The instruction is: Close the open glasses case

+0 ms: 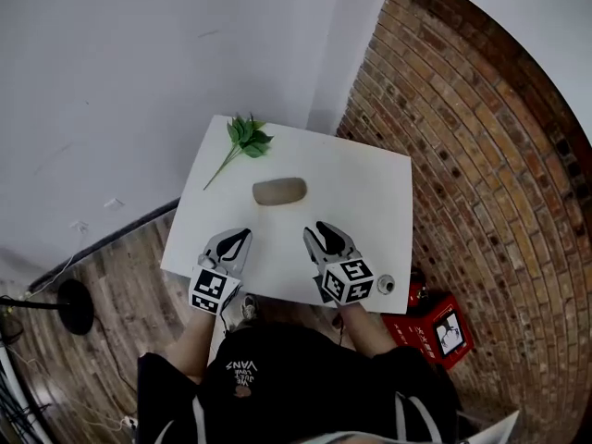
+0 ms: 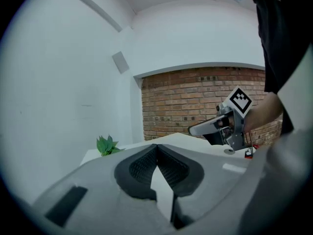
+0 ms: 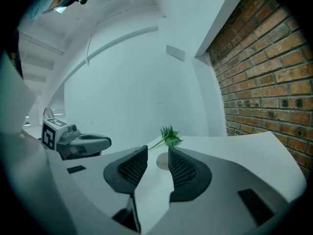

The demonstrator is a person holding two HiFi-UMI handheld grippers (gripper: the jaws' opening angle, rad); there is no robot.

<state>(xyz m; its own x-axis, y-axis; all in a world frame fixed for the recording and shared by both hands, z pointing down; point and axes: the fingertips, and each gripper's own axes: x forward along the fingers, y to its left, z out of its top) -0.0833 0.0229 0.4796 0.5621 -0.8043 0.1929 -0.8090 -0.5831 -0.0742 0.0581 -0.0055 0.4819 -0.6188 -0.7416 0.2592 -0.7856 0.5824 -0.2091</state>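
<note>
A grey-brown oval glasses case [image 1: 279, 191] lies flat on the white table [image 1: 370, 202], its lid down. In the right gripper view the case [image 3: 162, 161] shows far off through the gap between the jaws. My left gripper [image 1: 240, 237] hovers over the table's near edge, short of the case and to its left; its jaws [image 2: 156, 147] are shut with nothing between them. My right gripper [image 1: 320, 232] hovers at the near edge to the case's right. Its jaws [image 3: 157, 151] stand partly apart and hold nothing. Neither gripper touches the case.
A green leafy sprig [image 1: 245, 140] lies at the table's far left, beyond the case. A small round object [image 1: 386, 285] sits at the near right corner. A red crate [image 1: 435, 326] stands on the floor by the brick wall, a black stand base [image 1: 74, 305] at the left.
</note>
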